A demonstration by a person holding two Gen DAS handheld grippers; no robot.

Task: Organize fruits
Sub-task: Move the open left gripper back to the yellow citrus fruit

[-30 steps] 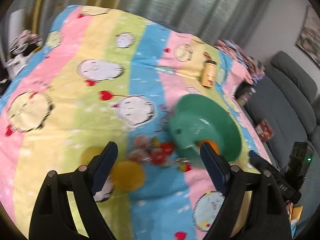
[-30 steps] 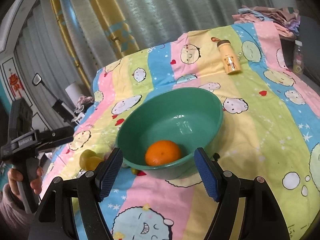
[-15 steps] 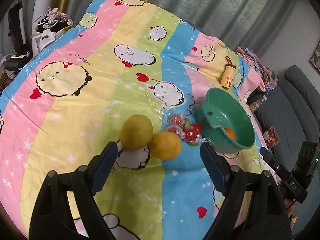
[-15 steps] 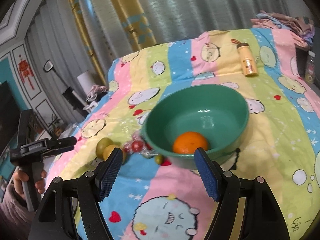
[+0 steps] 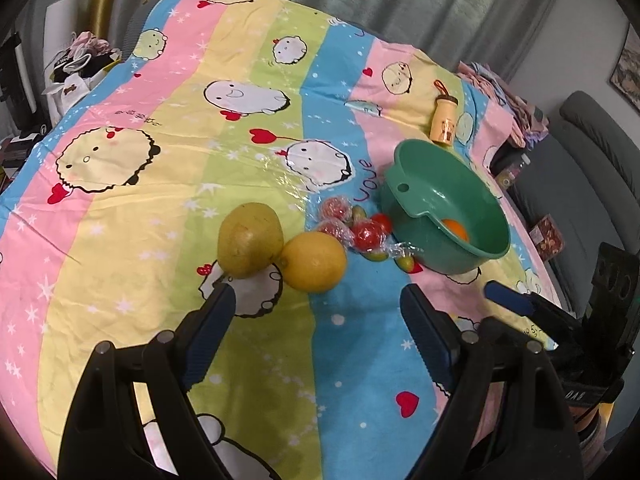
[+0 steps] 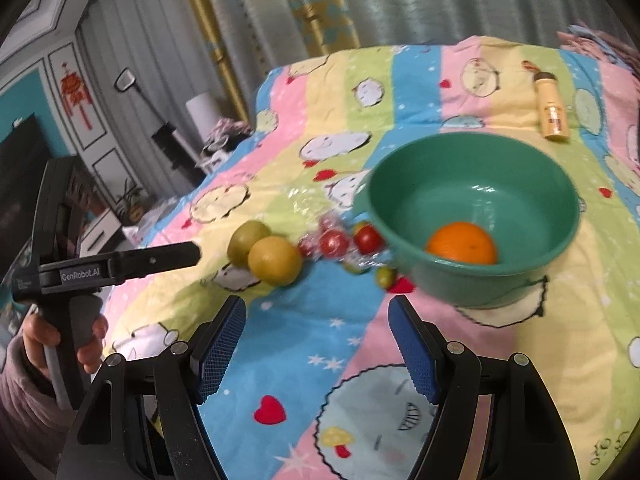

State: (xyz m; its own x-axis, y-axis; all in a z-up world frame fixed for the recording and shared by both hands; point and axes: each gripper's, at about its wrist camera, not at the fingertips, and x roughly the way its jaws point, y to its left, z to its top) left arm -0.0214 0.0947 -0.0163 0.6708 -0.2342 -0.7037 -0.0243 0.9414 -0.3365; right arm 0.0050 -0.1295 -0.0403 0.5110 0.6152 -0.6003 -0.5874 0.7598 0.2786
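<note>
The green bowl's (image 5: pixel 444 216) near wall hides most of the orange (image 5: pixel 454 229) in the left wrist view. Beside the bowl, the small red and green fruits (image 6: pixel 340 242) lie under crinkled clear wrap; their kind and number cannot be told. Beyond the bowl, the tan bottle's (image 6: pixel 553 110) label is too blurred to read. The left hand (image 6: pixel 60 336) is cut off by the edge.

"GenRobot.AI" stands in white on the side of the left claw (image 6: pixel 176 256); the striped sheet (image 5: pixel 120 208) bears a purple "Love".
</note>
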